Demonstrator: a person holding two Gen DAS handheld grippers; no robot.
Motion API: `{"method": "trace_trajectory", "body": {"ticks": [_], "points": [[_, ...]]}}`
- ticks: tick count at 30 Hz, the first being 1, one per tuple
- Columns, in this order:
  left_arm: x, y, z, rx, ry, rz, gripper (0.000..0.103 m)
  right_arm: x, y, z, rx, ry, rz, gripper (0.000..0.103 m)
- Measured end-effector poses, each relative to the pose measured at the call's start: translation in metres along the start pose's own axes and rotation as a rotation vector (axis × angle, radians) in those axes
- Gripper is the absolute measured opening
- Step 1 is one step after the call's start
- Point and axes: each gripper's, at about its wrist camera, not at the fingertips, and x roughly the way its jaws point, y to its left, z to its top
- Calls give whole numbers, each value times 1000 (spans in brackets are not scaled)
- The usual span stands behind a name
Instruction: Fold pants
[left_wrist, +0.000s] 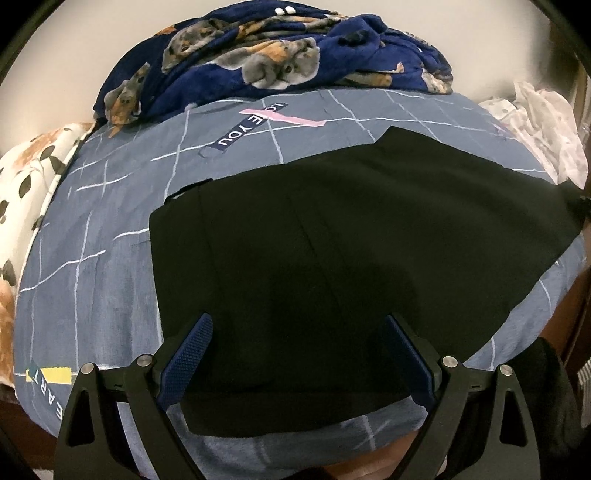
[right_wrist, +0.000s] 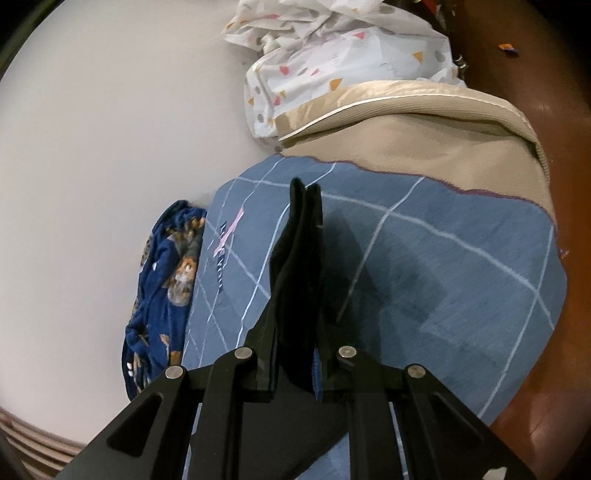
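Left wrist view: black pants laid flat across the centre of the frame on the blue grid-pattern bedsheet, stretching from lower left up to the right edge. Left gripper hangs over the near part of the pants, blue-padded fingers spread wide, nothing between them. Whether the tips touch the cloth, cannot tell.

Only this view shows the full spread of the pants. Also here: navy dog-print blanket bunched across the top, floral pillow at left edge, white dotted fabric upper right, "LOVE YOU" print on the sheet.

Right wrist view: right gripper at frame centre, fingers narrow, pinching a bunched fold of the black pants; cloth stands up between the jaws and past the tips. More black cloth drapes under the linkage at bottom centre.

Only this view shows the grip itself. It also gives the beige mattress beyond the sheet's edge at upper right, the brown wooden surface at right and the pale wall at left. The blanket shows as a strip at lower left.
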Motion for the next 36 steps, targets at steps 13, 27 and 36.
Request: {"method": "trace_trajectory", "body": {"ticks": [13,27,36], "points": [[0,2,0,-7,-2,-4,93,18,22,-29,-47,55,41,13],[-5,4,4,-43,3,-35,93,15,30,-45,-57,76,98,13],[-3,0,3,-41,14,-48,93,46,69,-115,-130,222,177,13]]}}
